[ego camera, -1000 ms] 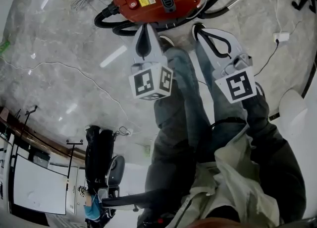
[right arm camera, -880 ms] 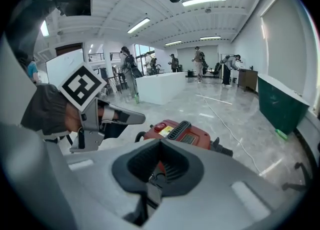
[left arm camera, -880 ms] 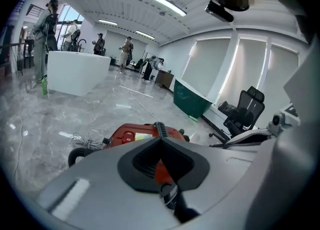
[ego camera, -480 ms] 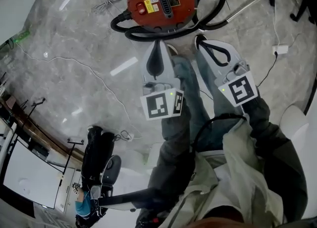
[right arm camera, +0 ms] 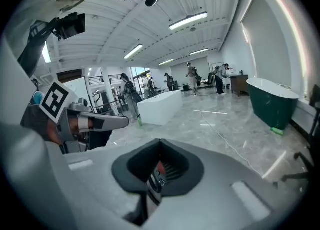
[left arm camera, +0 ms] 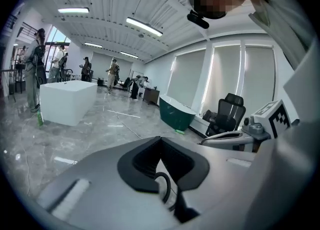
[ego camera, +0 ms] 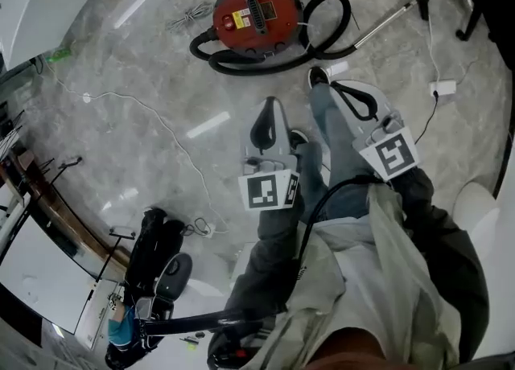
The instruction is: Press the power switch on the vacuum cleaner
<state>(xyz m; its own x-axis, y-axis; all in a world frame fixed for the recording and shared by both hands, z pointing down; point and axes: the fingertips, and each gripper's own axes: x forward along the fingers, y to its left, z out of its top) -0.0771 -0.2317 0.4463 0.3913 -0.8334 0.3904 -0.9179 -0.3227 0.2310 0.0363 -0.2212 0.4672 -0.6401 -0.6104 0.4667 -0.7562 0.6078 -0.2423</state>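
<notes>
Red round canister vacuum cleaner (ego camera: 257, 13) sits on the grey marble floor (ego camera: 145, 95). A black ribbed hose (ego camera: 342, 14) loops round its near and right sides, and a metal wand (ego camera: 386, 19) runs off to the vacuum's right. The power switch is too small to pick out on the top face.

Left gripper (ego camera: 271, 103) is on the person's side of the vacuum, well apart from it, pointing toward it. Its grey fingers (left arm camera: 100, 174) are closed, tips meeting, nothing held. Only the black-lined loop between them stays open, and a bit of the black hose shows through it. It touches nothing.

Right gripper (ego camera: 331, 84) is also on the person's side of the vacuum, off to its right and nearer to it than the left one, close to the hose loop but not on it. Its grey fingers (right arm camera: 240, 174) are likewise closed tip to tip with nothing gripped. The vacuum's red body and ribbed vent show through the loop, so it is aimed at the vacuum. No contact with the vacuum or the hose.

Coiled white cable (ego camera: 187, 16) lies just left of the vacuum. Small white plug block (ego camera: 444, 87) lies on the floor well to the vacuum's right, past the wand. The person's grey trouser legs (ego camera: 322, 151) stand on the near side of the vacuum, between the two grippers.
</notes>
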